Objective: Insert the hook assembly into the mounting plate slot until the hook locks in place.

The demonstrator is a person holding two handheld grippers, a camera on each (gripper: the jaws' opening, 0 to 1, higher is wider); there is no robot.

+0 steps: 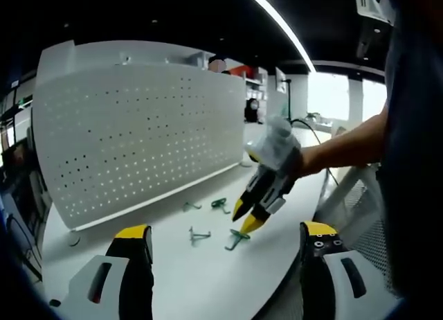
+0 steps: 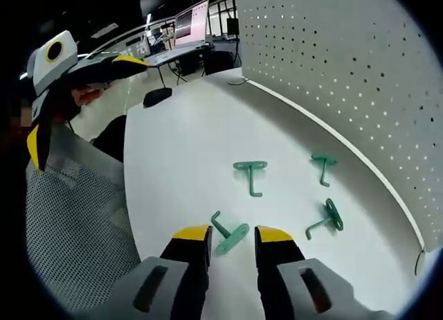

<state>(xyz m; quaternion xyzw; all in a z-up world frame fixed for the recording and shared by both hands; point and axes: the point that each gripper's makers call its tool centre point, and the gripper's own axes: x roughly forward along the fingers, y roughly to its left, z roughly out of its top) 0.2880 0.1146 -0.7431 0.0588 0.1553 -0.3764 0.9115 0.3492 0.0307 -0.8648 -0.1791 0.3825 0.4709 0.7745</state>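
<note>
four green hooks lie loose on the white table (image 2: 173, 147), in front of the upright white pegboard (image 2: 346, 77) that stands along its far edge. none of them is in the board yet.

in the right gripper view, the right gripper (image 2: 232, 240) is low over the table with its yellow-tipped jaws apart, and the nearest hook (image 2: 230, 235) lies flat in the gap between the tips; whether the tips touch it i cannot tell. a second hook (image 2: 250, 173) lies a little further out, a third hook (image 2: 322, 163) rests nearer the board's foot, and a fourth hook (image 2: 327, 219) sits off to the side of the jaws.

in the left gripper view, the left gripper (image 1: 225, 245) hangs back, well apart from the hooks, with its jaws spread wide and nothing between them. the right gripper (image 1: 244, 217) comes in from the right there, held by a person's hand (image 1: 294, 162), its tips down at the nearest hook (image 1: 237, 238). the pegboard (image 1: 138, 136) fills the left side.

a laptop (image 2: 192, 23) sits on a desk in the background.
</note>
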